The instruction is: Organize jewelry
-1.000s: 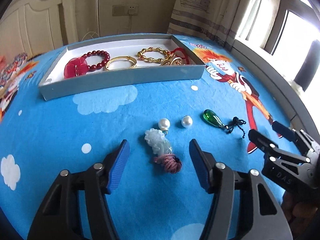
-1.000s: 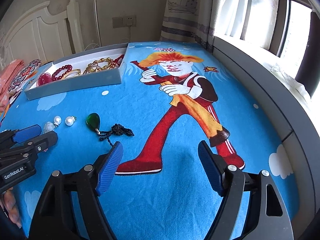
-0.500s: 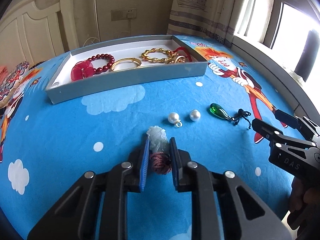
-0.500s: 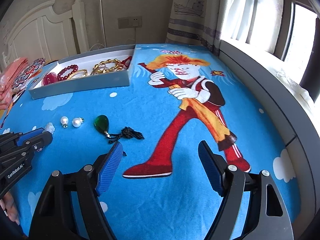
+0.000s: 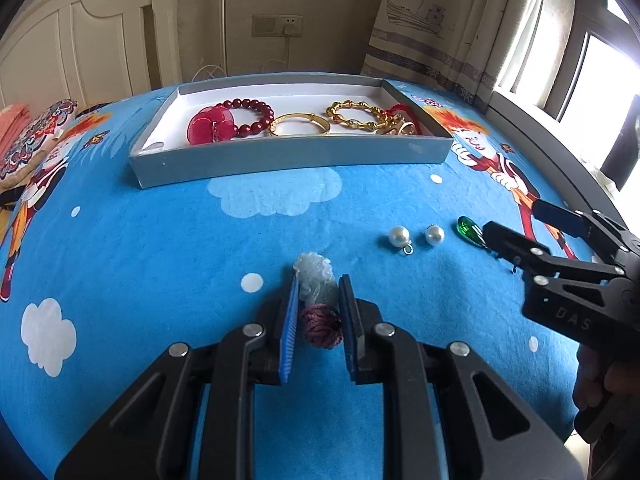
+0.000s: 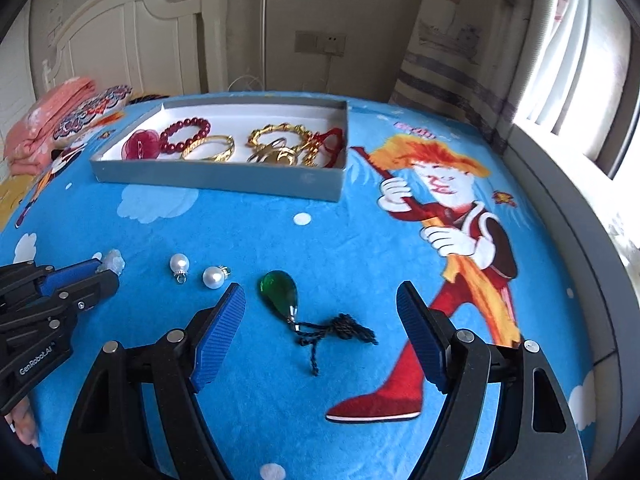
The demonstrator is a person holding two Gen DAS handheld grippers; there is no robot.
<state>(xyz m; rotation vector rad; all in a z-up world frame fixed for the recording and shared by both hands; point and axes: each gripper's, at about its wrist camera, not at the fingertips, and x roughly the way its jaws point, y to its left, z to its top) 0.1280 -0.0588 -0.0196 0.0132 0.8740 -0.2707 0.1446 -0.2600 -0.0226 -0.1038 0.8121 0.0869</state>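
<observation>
The left gripper (image 5: 318, 304) has its jaws closed on the pale carved pendant (image 5: 314, 280) with its dark red knot, apparently ready to carry it to the grey tray (image 5: 288, 154) of bracelets. The right gripper (image 6: 320, 320), jaws wide open, hovers around the green teardrop pendant (image 6: 279, 292) on the blue bedspread (image 6: 280, 232), probably its next pick.

Glossy pearls (image 5: 416, 235), fuzzy blanket (image 5: 160, 264), ribbed claw pads (image 6: 218, 332)

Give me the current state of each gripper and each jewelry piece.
left gripper: shut on jade pendant
right gripper: open, around green pendant
two pearls: loose on blanket
tray: holds red bead bracelet, gold bangles
</observation>
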